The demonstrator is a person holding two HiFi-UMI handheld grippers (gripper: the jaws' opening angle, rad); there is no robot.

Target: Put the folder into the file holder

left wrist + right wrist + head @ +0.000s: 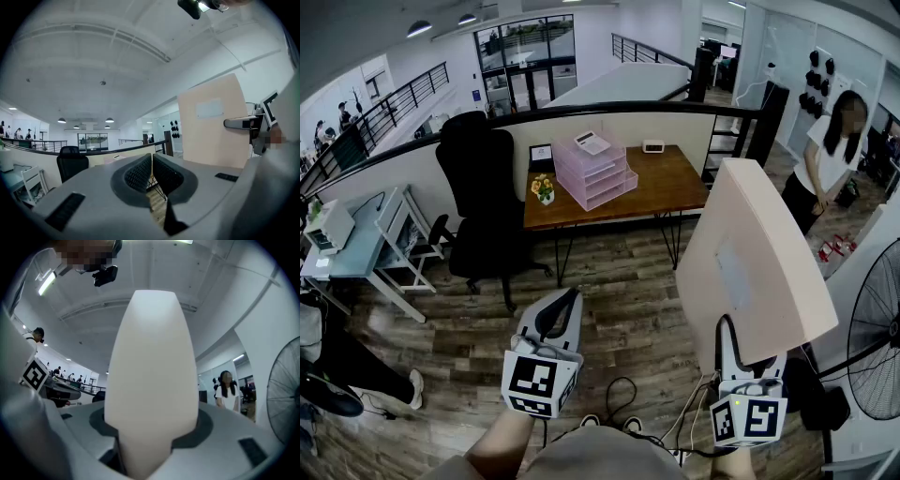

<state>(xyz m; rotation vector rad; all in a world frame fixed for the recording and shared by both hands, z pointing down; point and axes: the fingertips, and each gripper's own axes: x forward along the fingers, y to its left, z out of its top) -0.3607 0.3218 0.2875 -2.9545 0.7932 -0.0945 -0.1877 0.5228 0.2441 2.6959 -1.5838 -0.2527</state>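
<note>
A pale peach folder (750, 262) stands upright in my right gripper (726, 326), which is shut on its lower edge. In the right gripper view the folder (150, 371) fills the middle, rising from between the jaws of my right gripper (149, 437). My left gripper (566, 300) hangs beside it, shut with nothing in it; its ribbed pads (140, 172) meet in the left gripper view, where the folder (213, 122) shows at the right. The pink file holder (598, 171) sits on the wooden desk (675, 183) far ahead, well apart from both grippers.
A black office chair (483, 197) stands left of the desk, and a small flower pot (544, 190) is on it. A person (830, 150) stands at the right, a floor fan (877, 347) nearer. Cables (619, 394) lie on the wooden floor below me.
</note>
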